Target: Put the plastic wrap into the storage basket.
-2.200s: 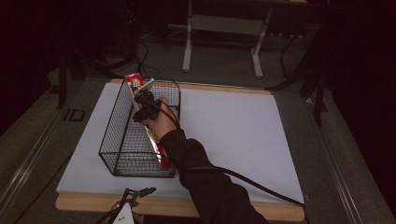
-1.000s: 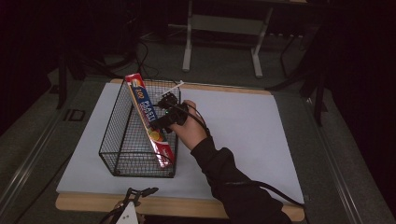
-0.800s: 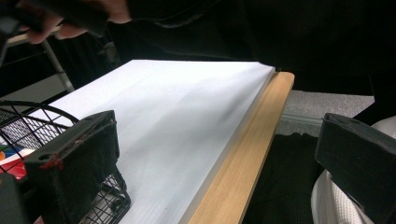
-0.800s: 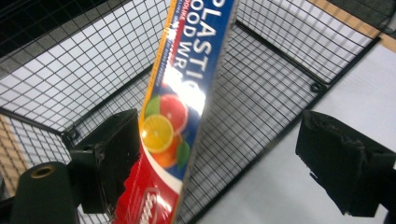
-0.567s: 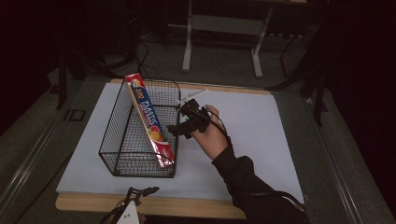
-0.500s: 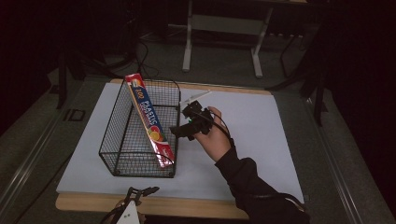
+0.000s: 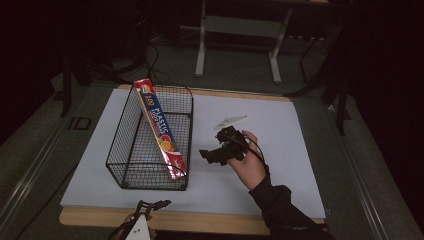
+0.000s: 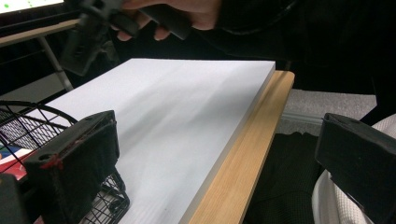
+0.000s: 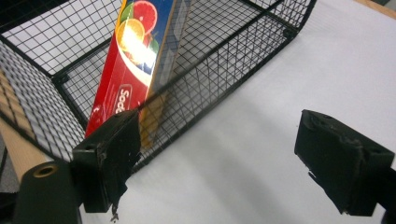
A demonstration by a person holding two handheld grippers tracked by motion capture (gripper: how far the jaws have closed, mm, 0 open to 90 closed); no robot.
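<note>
Right black two-jaw gripper (image 7: 212,154): jaws wide apart, empty, just beside black wire mesh basket (image 7: 131,175). Long red cardboard plastic-wrap box (image 7: 161,134): leaning inside basket, upper end above rim. Judged light, stiff, crushable; grasp across narrow faces near upper end.

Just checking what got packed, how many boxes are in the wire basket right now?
1: a long red plastic wrap box leaning diagonally inside the black wire basket, far end up at the rim. Nothing else visible in it.
</note>
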